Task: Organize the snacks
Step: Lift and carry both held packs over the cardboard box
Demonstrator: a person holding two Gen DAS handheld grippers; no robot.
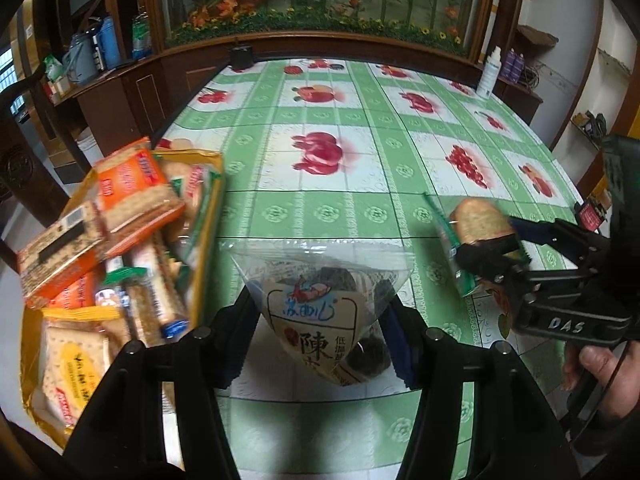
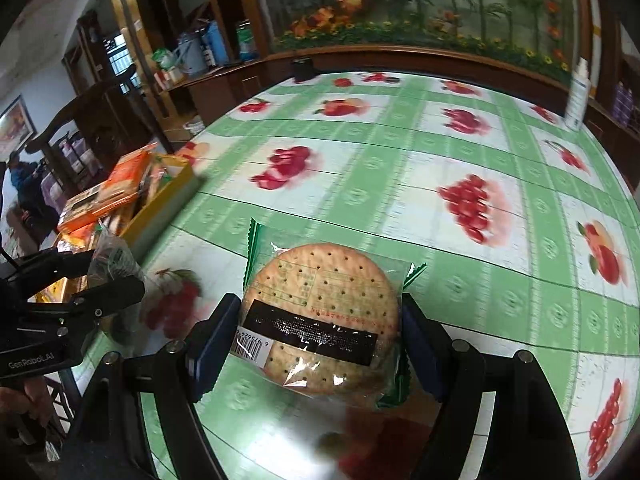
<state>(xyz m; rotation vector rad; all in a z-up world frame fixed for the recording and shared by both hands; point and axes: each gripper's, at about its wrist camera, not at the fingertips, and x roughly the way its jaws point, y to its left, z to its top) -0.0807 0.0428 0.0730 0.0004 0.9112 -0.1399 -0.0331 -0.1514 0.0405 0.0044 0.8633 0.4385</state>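
Note:
In the left wrist view my left gripper (image 1: 318,340) is shut on a clear snack packet (image 1: 316,312) with a printed label and dark pieces inside, held over the green fruit-print tablecloth (image 1: 360,208). A yellow box (image 1: 210,216), piled with cracker packs, stands just to its left. My right gripper (image 2: 320,344) is shut on a round cracker (image 2: 324,300) in a clear, green-edged wrapper. From the left wrist view that cracker (image 1: 480,222) hangs to the right of my left gripper. The right wrist view shows the left gripper (image 2: 108,280) with its packet (image 2: 116,254) beside the yellow box (image 2: 168,204).
A white spray bottle (image 1: 491,74) stands at the table's far right edge, and a small black object (image 1: 241,58) at the far edge. A dark wooden cabinet with bottles runs behind. A wooden chair (image 2: 100,112) and a distant person (image 2: 20,176) are off to the left.

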